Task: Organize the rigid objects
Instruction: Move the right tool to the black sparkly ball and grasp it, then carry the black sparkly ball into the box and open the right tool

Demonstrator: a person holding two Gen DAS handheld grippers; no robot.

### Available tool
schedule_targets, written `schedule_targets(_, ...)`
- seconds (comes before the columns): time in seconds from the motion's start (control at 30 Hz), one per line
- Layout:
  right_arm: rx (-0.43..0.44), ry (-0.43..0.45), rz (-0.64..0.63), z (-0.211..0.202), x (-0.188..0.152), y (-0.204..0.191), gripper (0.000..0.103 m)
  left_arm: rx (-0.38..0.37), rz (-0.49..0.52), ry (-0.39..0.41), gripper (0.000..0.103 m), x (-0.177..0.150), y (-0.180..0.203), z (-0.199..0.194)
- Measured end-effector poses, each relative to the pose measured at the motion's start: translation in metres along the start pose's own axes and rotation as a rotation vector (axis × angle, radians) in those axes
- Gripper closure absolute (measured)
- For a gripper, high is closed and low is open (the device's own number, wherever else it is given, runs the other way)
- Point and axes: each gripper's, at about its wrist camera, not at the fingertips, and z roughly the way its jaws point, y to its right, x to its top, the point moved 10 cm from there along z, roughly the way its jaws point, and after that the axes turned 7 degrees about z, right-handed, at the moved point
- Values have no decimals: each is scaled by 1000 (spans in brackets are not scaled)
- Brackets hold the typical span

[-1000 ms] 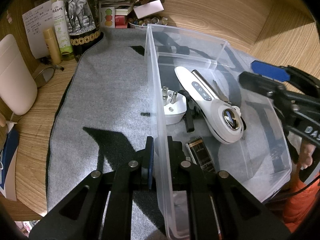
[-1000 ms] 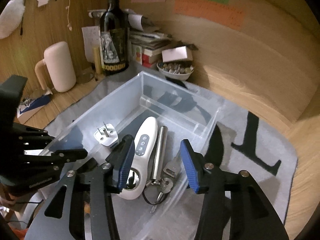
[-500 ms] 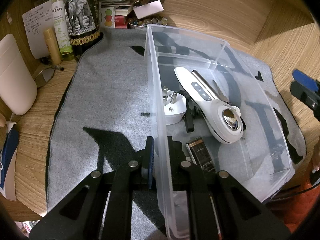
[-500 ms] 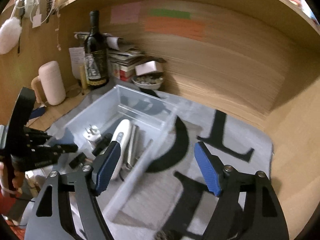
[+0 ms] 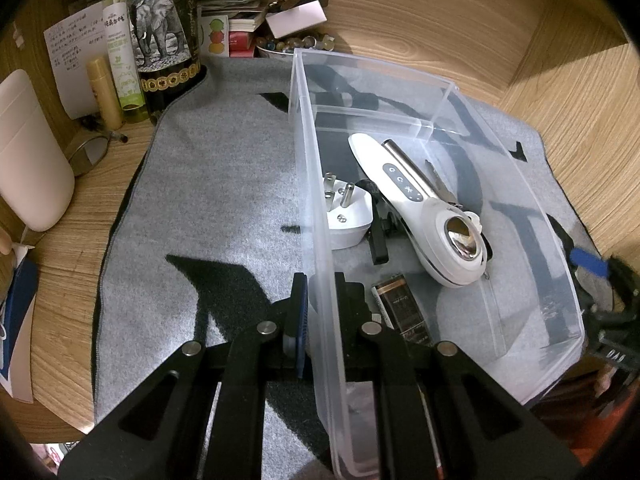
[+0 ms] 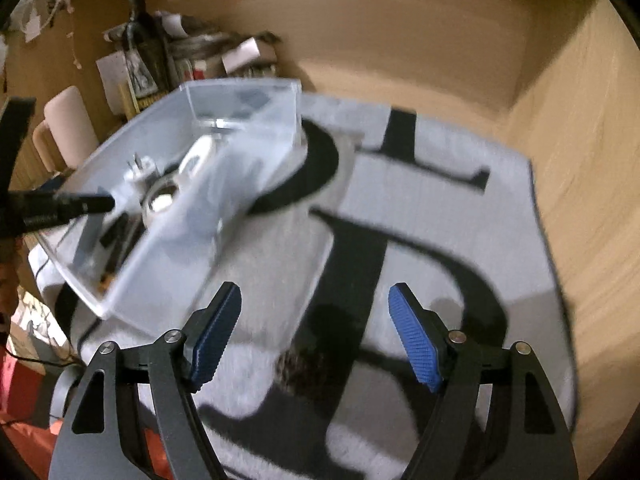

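A clear plastic bin [image 5: 440, 84] stands on the grey mat [image 5: 208, 208]. It holds a white handheld device [image 5: 424, 216], a white plug adapter [image 5: 346, 220], a metal tube, keys and a dark battery pack [image 5: 402, 312]. My left gripper [image 5: 320, 304] is shut on the bin's left wall, one finger inside and one outside. My right gripper [image 6: 316, 336] is open and empty above the mat, to the right of the bin [image 6: 240, 92]. Its blue pad [image 5: 588, 260] shows at the right edge of the left wrist view. The right wrist view is blurred.
A dark bottle with an elephant label [image 5: 160, 40], a green spray bottle, papers, books and a bowl of small items [image 5: 292, 44] stand at the back. A cream mug [image 5: 28, 160] is at the left. Wooden walls close the back and right.
My right gripper has pulled out of the bin, moved right and down over the mat, and opened wider. The left gripper and bin have stayed put.
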Motion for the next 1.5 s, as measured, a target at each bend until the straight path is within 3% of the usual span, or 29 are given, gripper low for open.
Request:
schedule_targets(0.07, 6, -26, 24, 4, -12, 4, 32, 0, 0, 0, 93, 0, 0, 0)
schedule_targets(0.13, 8, -49, 36, 7, -21, 7, 46, 0, 1, 0, 93, 0, 0, 0)
schedule_targets(0.2, 17, -85, 33, 11, -29, 8, 67, 1, 0, 1, 93, 0, 0, 0)
schedule_targets(0.27, 6, -71, 32, 9, -31, 9, 74, 0, -1, 1, 93, 0, 0, 0)
schedule_targets(0.7, 9, 6, 26, 1, 2, 6, 74, -1, -2, 2, 93, 0, 0, -1)
schedule_targets(1.3, 55, 182, -133, -19, 86, -50, 74, -1, -3, 2, 93, 0, 0, -1)
schedule_targets(1.5, 104, 192, -174, -15, 105, -76, 74, -1, -1, 2, 93, 0, 0, -1)
